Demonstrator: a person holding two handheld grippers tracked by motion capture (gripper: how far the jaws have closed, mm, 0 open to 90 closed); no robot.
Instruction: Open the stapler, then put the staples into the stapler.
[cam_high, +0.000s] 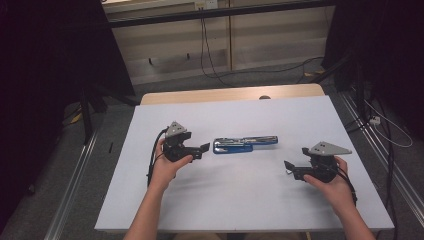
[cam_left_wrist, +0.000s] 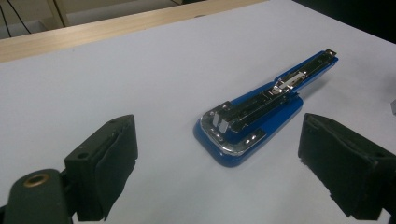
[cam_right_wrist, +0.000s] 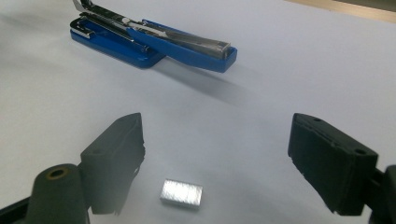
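Observation:
A blue stapler (cam_high: 245, 143) lies swung open flat on the white table (cam_high: 240, 200), its metal staple channel facing up. My left gripper (cam_high: 202, 149) is open just left of the stapler's wide end, with nothing between its fingers. In the left gripper view the stapler (cam_left_wrist: 261, 107) lies just beyond the spread jaws. My right gripper (cam_high: 290, 168) is open lower right of the stapler, well apart from it. In the right gripper view a small silver block of staples (cam_right_wrist: 182, 193) rests on the table between the spread jaws, untouched, with the stapler (cam_right_wrist: 149, 42) farther off.
A wooden strip (cam_high: 230, 94) runs along the table's far edge. Beyond it are the floor, black cables (cam_high: 210, 60) and a pale wall panel. Metal rails (cam_high: 70, 200) flank the table on both sides.

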